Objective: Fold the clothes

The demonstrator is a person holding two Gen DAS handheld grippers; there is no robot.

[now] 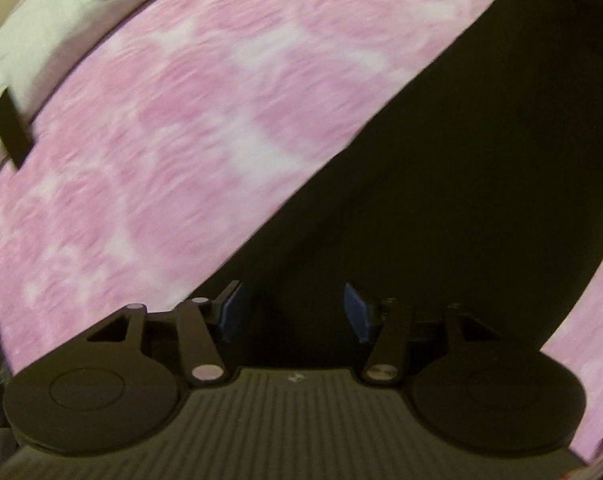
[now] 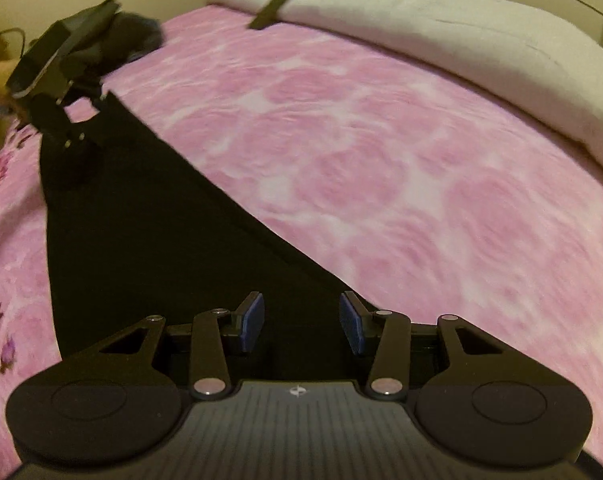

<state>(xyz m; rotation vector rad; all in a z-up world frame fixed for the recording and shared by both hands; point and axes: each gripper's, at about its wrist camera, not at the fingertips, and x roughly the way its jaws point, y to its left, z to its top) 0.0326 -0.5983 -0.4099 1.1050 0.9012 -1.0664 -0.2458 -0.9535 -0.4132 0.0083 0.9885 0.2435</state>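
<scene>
Now | left tongs [image 1: 291, 312] spread | right tongs [image 2: 301, 320] spread | black garment [image 2: 141, 220] flat on pink bedspread [image 2: 421, 180]

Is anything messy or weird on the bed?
Nothing looks wrong. The black cloth lies flat on the pink cover. One small black strip lies by itself at the white blanket edge.

Black garment [image 2: 149, 240]; pink rose-patterned bedspread [image 2: 421, 184]

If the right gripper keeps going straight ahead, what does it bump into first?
Probably the black garment: the open right gripper points along it, and that dark cloth lies right ahead on the pink bedspread. Depth is unclear.
</scene>
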